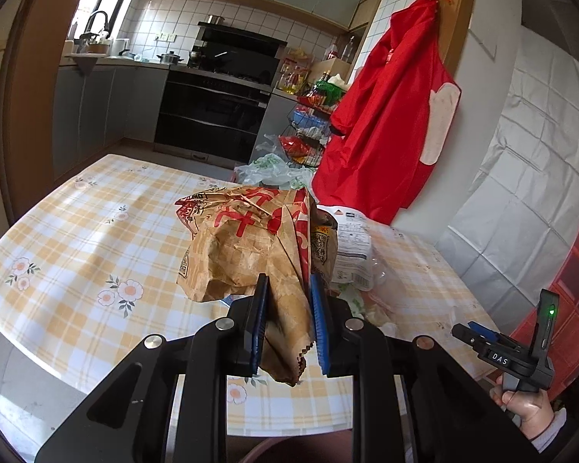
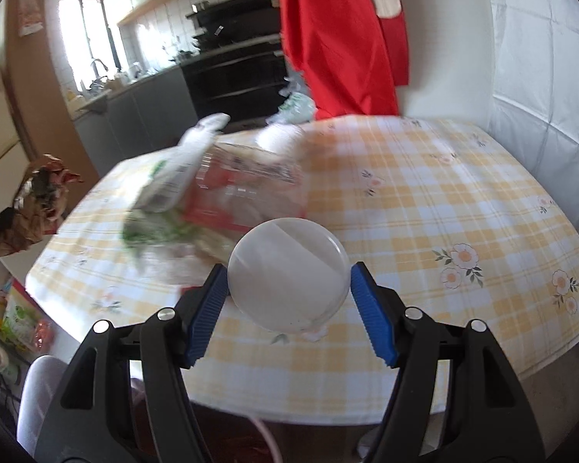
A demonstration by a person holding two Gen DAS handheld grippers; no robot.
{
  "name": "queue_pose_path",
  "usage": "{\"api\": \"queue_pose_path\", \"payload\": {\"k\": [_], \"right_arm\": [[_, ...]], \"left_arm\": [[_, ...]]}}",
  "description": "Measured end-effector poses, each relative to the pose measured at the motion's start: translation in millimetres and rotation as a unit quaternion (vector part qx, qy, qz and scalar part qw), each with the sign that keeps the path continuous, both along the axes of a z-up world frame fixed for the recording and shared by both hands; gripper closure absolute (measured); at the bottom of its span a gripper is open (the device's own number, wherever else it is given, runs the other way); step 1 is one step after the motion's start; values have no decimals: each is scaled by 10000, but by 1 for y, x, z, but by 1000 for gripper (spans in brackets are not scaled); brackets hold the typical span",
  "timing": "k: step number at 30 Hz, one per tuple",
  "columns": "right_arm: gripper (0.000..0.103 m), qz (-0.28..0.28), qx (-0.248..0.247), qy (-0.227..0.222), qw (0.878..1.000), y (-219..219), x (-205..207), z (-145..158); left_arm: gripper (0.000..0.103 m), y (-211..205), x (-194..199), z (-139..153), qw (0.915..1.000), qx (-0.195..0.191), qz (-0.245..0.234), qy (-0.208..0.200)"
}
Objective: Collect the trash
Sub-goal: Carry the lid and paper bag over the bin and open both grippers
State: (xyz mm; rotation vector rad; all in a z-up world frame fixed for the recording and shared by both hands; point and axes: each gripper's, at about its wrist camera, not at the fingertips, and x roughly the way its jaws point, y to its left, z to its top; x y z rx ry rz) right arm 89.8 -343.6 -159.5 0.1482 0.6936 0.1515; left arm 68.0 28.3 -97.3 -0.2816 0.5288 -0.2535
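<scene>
My left gripper (image 1: 289, 281) is shut on a crumpled brown paper bag (image 1: 243, 247) with red print, held up above the table (image 1: 77, 250). The same bag (image 2: 38, 208) shows at the left edge of the right wrist view. My right gripper (image 2: 288, 270) is shut on a clear plastic cup (image 2: 287, 274), seen end on as a round pale disc, lifted off the table (image 2: 444, 212). Both blue pads touch its sides. A blurred pile of wrappers and a clear box (image 2: 212, 193) lies behind it. The right gripper (image 1: 478, 337) appears low right in the left wrist view, in a hand (image 1: 525, 409).
A white printed wrapper (image 1: 351, 247) and plastic scraps lie behind the bag. A red apron (image 1: 386, 115) hangs past the table's far edge, with plastic bags (image 1: 270, 166) and a wire rack on the floor. A red crate (image 1: 575, 289) stands to the right.
</scene>
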Motion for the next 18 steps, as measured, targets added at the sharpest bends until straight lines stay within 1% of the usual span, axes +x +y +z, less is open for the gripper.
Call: {"api": "queue_pose_path", "payload": {"k": [5,10,18], "right_arm": [[37,262,57,-172,9995,17,-25,17],[37,570,79,-319,9978,34,-49,31],[37,1149,1,-495,9921,63,-82,41]], "left_arm": [[82,-4,-26,12,9999,51,-47,-144],[82,-2,-47,17,9997,51,-67,-208],[82,-5,-71,21,9996,58,-128,-257]]}}
